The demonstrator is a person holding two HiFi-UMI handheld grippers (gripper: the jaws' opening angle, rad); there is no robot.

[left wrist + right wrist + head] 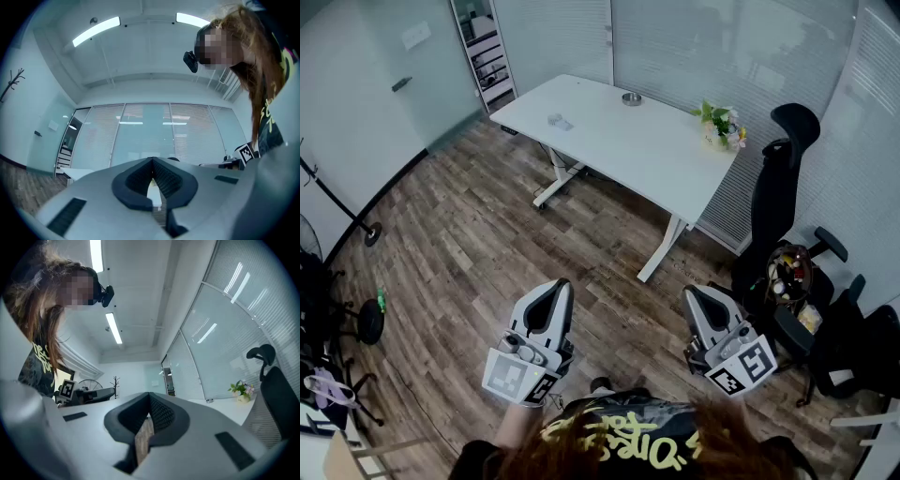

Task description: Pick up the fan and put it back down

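Holding left tongs [560, 286] and right tongs [693, 293] fully closed, nothing gripped, low in head view over floor [469, 244]. I see fan [90, 384] mid-left in right gripper view, well apart.

white desk [628, 141] on wood floor [469, 253]; black office chair [783, 187] beside glass walls [712, 47]

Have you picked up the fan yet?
Not yet, nothing looks done. The fan stands off to the side, far from both grippers. The left gripper and right gripper are shut and empty, held over the wooden floor. Left to do: walk over, grip the fan, lift it, set it back down.
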